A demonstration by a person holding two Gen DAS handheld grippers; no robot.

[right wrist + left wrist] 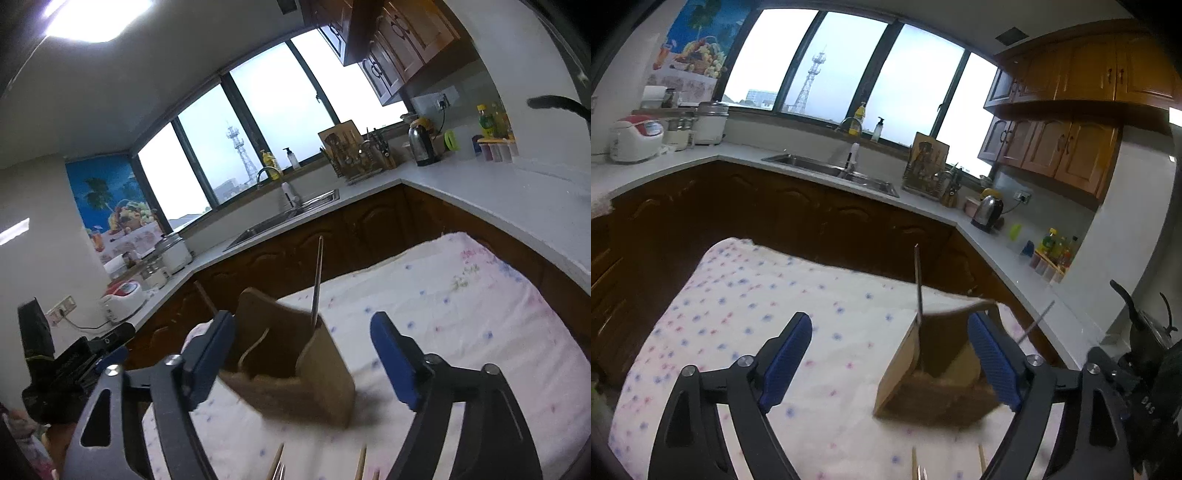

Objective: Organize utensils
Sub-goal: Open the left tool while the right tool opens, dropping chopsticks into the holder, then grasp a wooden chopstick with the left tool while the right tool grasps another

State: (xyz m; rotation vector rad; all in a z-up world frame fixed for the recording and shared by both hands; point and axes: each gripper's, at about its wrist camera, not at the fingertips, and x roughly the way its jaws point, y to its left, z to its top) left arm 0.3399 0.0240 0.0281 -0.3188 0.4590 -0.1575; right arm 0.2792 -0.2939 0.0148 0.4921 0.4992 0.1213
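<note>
Both tongs are hanging spread wide with nothing between their blue ribbed pads: left tongs [890, 363], right tongs [301, 360]. A brown cardboard holder [923, 387], boxy and open-topped, is standing on the counter [746, 295] under a soft dotted cloth, near its far edge, a thin metal utensil [918, 284] sticking upright from it. Bare cloth is stretching broadly to the holder's left.

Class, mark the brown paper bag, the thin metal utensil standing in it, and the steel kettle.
Brown paper bag [325, 373], right wrist view, front face.
Thin metal utensil [317, 280], right wrist view, mid-shaft.
Steel kettle [990, 209], left wrist view, body.
</note>
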